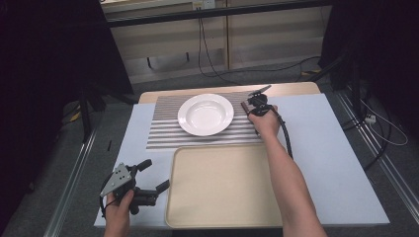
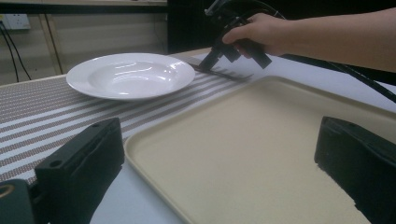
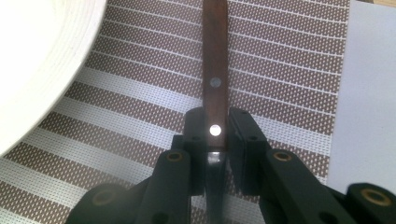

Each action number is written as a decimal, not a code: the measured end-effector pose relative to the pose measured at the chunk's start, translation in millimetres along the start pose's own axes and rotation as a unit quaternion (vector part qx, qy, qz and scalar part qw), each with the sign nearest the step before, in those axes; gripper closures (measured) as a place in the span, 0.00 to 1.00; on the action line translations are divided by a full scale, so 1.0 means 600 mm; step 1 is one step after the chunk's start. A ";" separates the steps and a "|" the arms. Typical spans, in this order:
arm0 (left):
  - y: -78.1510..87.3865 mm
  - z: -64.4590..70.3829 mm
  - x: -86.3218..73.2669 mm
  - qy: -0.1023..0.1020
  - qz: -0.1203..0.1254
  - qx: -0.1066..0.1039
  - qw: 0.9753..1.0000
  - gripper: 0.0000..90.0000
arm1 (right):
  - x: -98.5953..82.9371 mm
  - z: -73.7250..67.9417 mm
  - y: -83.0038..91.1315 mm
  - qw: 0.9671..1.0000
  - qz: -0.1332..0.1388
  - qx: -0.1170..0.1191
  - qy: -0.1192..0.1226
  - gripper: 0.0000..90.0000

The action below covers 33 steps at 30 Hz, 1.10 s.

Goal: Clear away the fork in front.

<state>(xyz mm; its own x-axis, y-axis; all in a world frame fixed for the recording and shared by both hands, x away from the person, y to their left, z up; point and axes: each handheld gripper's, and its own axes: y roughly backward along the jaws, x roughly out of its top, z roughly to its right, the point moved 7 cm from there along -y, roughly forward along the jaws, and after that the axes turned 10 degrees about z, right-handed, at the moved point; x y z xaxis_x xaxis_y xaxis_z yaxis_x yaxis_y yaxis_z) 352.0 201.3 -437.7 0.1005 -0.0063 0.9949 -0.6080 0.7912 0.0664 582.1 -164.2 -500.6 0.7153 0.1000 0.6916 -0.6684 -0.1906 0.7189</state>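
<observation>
Knife (image 3: 215,70), wooden riveted handle, lies on striped placemat (image 1: 168,133) near table's far edge, just right of white plate (image 1: 205,114). Right gripper (image 3: 215,130) jaws closed against handle sides. Beige tray (image 1: 222,187) at near edge. Left gripper (image 1: 153,175) at near left corner, jaws spread wide, holding nothing.

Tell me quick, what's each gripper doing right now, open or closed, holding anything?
Left gripper: open, holding nothing, near the tray's left edge.
Right gripper: closed on the wooden knife handle, over the striped placemat beside the plate.
</observation>
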 end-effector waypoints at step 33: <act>-0.003 0.001 -0.003 -0.001 -0.005 -0.002 1.000 0.02 | 0.006 -0.002 -0.009 1.000 -0.019 0.004 0.023 0.85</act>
<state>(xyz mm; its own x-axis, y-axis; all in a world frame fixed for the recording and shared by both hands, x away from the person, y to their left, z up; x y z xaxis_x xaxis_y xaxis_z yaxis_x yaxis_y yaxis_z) 352.2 199.6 -439.4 0.1057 -0.0149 0.9943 -0.6040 0.7934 0.0761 587.8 -161.5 -501.8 0.7299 0.1522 0.6664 -0.6393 -0.1931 0.7443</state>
